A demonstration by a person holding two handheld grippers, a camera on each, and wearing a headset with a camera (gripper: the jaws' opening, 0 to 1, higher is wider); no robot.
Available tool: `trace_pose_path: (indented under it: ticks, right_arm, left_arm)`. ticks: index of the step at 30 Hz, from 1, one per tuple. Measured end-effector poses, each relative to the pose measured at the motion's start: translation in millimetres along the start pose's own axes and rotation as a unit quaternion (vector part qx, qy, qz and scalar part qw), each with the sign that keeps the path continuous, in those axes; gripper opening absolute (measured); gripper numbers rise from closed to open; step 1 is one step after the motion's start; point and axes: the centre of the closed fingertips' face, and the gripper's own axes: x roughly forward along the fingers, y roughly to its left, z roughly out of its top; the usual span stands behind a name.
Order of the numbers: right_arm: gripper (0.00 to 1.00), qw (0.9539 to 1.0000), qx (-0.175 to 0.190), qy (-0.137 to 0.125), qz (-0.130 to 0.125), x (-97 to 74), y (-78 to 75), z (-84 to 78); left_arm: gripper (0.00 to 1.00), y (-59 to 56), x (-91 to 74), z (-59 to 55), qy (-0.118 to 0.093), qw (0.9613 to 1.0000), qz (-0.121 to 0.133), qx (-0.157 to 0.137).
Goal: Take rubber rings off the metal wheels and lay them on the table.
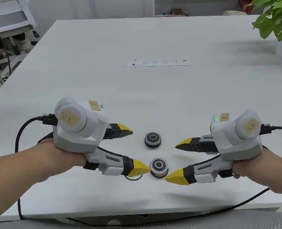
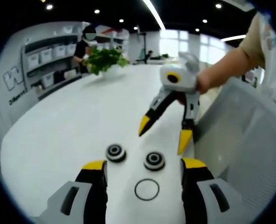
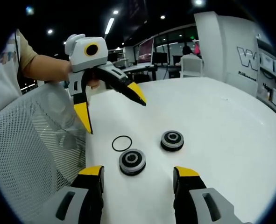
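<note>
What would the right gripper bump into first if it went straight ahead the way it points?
Probably the nearer metal wheel, just ahead of the right gripper, in line with its open jaws.

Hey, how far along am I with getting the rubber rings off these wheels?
Done: one rubber ring lies loose on the table, beside the nearer wheel. In hand: nothing; the left gripper and right gripper are open and empty. Left: the nearer wheel and the farther wheel both show dark outer bands, so rings likely remain, though I cannot tell how many.
</note>
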Motion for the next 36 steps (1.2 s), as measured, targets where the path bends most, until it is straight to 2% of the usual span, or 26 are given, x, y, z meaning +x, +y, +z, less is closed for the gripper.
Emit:
trace_pose_path:
  ticks: [12,20,27,36]
  right_arm:
    - [0.46,1.0,-0.004,0.0,0.004,8.4,0.6,-9.1]
    - [0.39,0.9999,-0.003,-0.013,0.006,11.9,1.8,-6.2]
    - [0.32,0.9999,-0.007,-0.011,0.009,15.0,3.4,-6.1]
    - [0.21,0.9999,-0.006,-0.009,0.011,17.8,6.1,-9.5]
  left_arm:
    - [0.61,-5.2,15.4,-5.9,0.01,0.9999,-0.011,0.0]
    - [0.54,-7.0,22.0,-12.2,0.02,0.9997,-0.015,-0.002]
    - [0.46,-11.3,29.1,-14.5,0.023,0.9995,-0.022,-0.004]
    - [0.39,-19.7,38.2,-16.6,0.027,0.9992,-0.03,-0.008]
